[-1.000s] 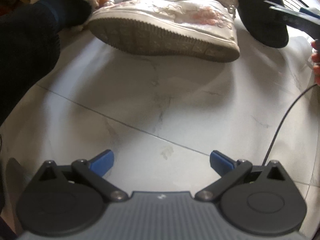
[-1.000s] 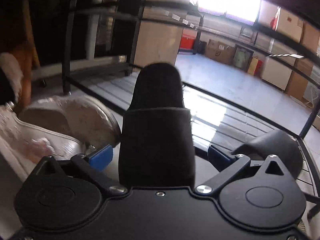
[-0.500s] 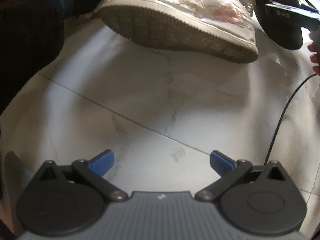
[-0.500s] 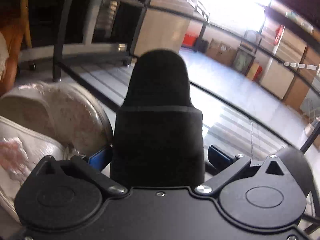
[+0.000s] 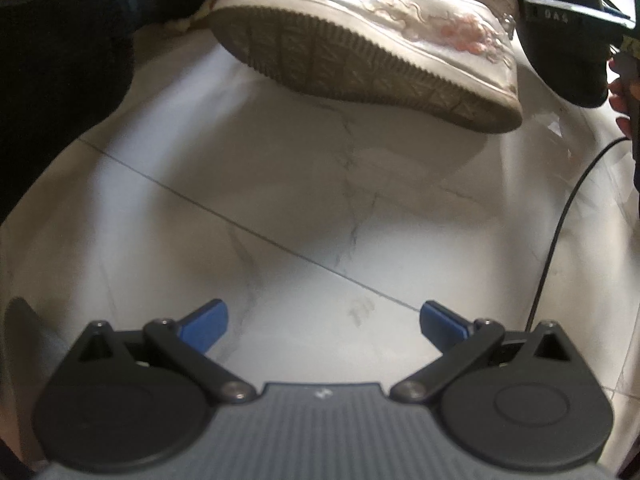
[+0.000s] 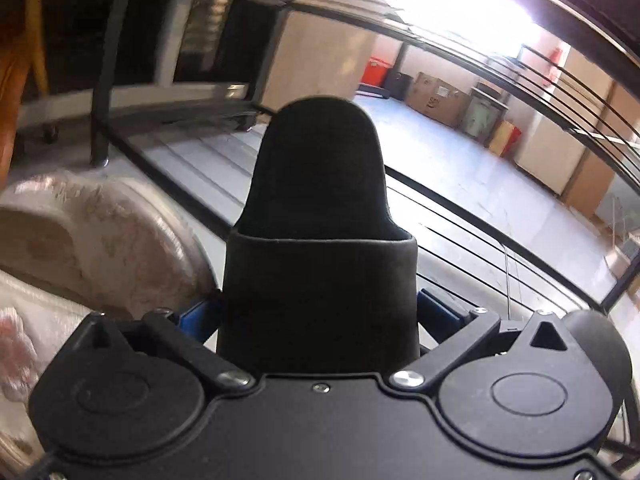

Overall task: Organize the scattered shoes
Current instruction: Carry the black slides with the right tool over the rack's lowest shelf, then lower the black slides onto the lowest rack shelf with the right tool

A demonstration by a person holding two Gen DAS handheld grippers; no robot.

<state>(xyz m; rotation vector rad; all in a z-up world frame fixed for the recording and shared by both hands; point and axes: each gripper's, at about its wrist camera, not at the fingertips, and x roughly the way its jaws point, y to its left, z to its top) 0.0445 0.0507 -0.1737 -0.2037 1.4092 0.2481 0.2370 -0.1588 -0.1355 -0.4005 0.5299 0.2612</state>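
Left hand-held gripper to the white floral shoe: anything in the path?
Nothing visible. Only bare marble floor lies between the open left hand-held gripper and the white floral shoe. A black cable runs off to the right, outside that path.

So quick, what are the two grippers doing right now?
Left gripper: open, holding nothing, over the floor.
Right gripper: closed on the black slipper.
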